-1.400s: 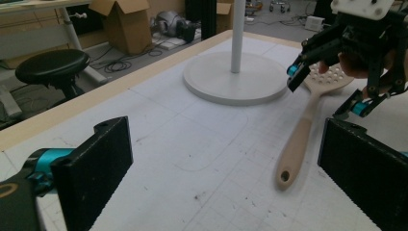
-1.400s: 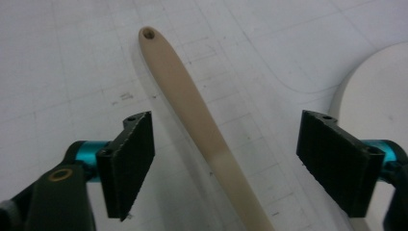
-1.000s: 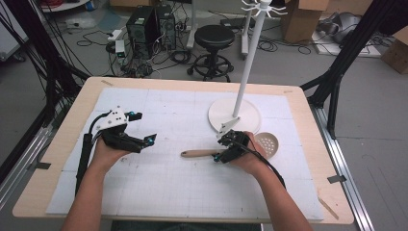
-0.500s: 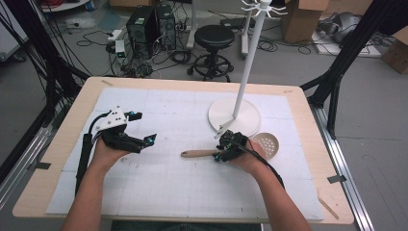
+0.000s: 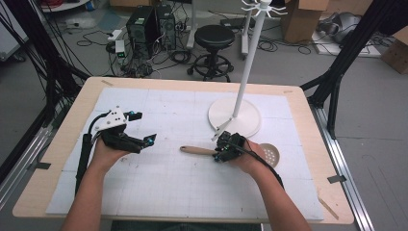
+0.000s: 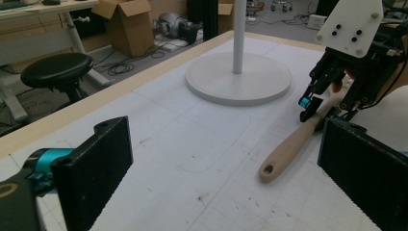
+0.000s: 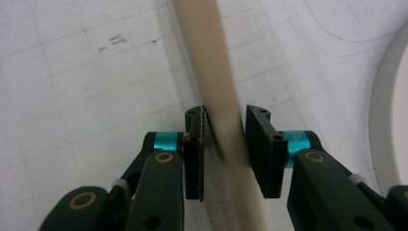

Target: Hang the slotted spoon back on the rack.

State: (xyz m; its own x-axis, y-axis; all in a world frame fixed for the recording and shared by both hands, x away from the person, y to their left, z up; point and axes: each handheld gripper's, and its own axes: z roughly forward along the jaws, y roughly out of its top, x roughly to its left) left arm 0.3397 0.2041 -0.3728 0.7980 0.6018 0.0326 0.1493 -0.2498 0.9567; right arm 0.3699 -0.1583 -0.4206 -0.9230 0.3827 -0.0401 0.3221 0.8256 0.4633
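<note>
Clamping down on the wooden handle of the skimmer spoon right now with my right gripper; its jaws have just been closing and both pads now sit against the handle, mid-length. Spoon lies flat on the white mat, perforated head toward the right side, handle end with the hole pointing at my left gripper. That one hangs wide open with nothing in it, well apart from the spoon. Round base of the white stand sits just behind my right hand, so it's tight there. Plenty of bare mat toward the near edge and between the grippers.
</note>
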